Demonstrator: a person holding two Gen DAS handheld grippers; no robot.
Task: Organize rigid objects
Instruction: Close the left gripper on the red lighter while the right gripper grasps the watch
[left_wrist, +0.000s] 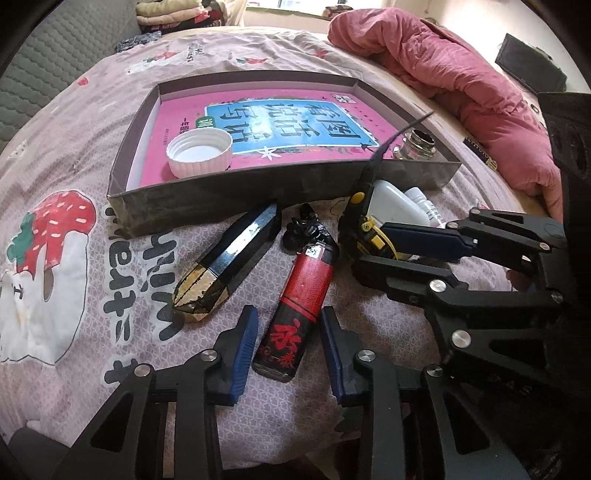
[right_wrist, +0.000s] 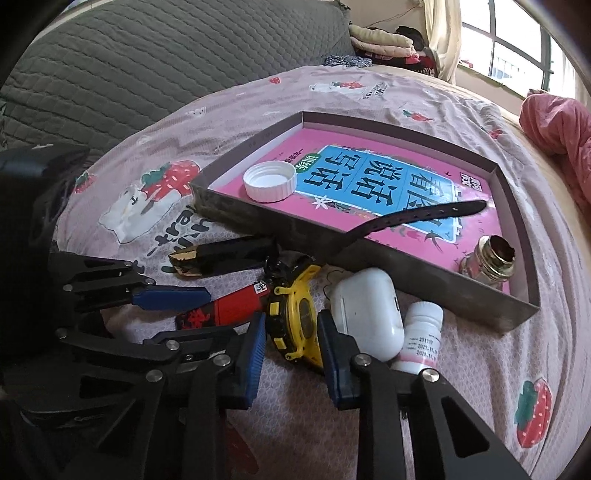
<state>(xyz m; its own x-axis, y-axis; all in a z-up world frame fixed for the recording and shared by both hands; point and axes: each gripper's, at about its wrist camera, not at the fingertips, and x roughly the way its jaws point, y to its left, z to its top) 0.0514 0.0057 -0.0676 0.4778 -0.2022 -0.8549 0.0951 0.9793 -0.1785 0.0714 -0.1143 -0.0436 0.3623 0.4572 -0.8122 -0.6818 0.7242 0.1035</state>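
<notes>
We are working two pickups at once. The red-and-black lighter lies on the bedsheet at about 6 o'clock from the shallow tray, its base pointing back toward us. Our left gripper straddles that base; a sliver of sheet shows on each side between pads and lighter, so we read it as not yet clamped, jaws narrow but released. We should centre the lighter between the pads and close on its flat sides, low enough that it cannot pivot.

At 3 o'clock from the lighter sits the yellow watch, its black strap draped over the tray's near wall. Our right gripper brackets the watch case; whether the pads are already pressing we cannot tell. We should lift straight up so the strap clears the wall without dragging the tray.

Close at 3 o'clock of the watch lie a white earbud case and a small white bottle; we keep the right finger from nudging them. The black-and-gold case lies at 10 o'clock from the lighter, apart.
</notes>
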